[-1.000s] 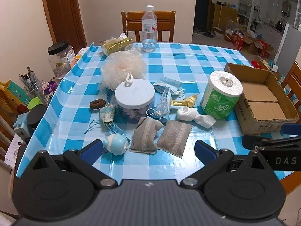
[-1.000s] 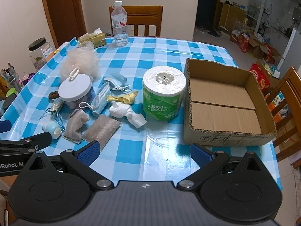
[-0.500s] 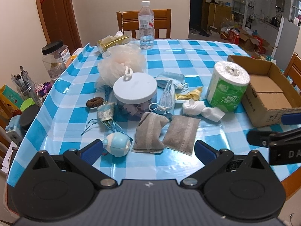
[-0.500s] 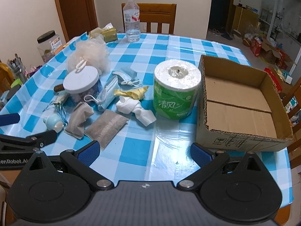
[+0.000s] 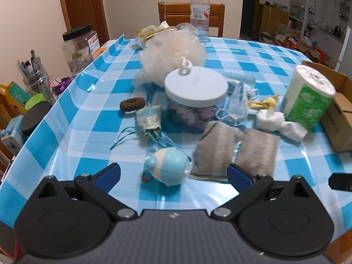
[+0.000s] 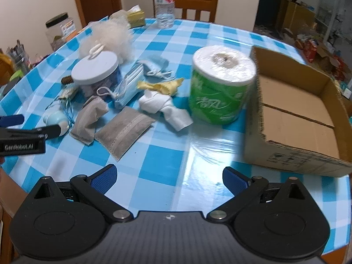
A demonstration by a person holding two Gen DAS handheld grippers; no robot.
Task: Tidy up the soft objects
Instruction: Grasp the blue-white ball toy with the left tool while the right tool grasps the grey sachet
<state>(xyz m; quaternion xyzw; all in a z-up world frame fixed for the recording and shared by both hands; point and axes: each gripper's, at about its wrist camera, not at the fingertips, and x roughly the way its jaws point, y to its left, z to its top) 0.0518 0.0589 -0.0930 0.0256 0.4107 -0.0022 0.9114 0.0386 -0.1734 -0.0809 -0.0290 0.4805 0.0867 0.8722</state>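
Both grippers, left [image 5: 173, 173] and right [image 6: 168, 179], spread wide, closer now to grey fabric pouches [image 5: 233, 148] and shiny checked tablecloth [image 6: 162, 154].

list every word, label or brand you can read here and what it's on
"GenRobot.AI": white letters on the side of the left tool, seen from the right wrist view.
"清风": white characters on the green wrap of the toilet paper roll.
Water bottle label: red and white print, too small to read.
Black-lidded plastic jar label: blurred, unreadable.
Cardboard box front wall: small black print, blurred.
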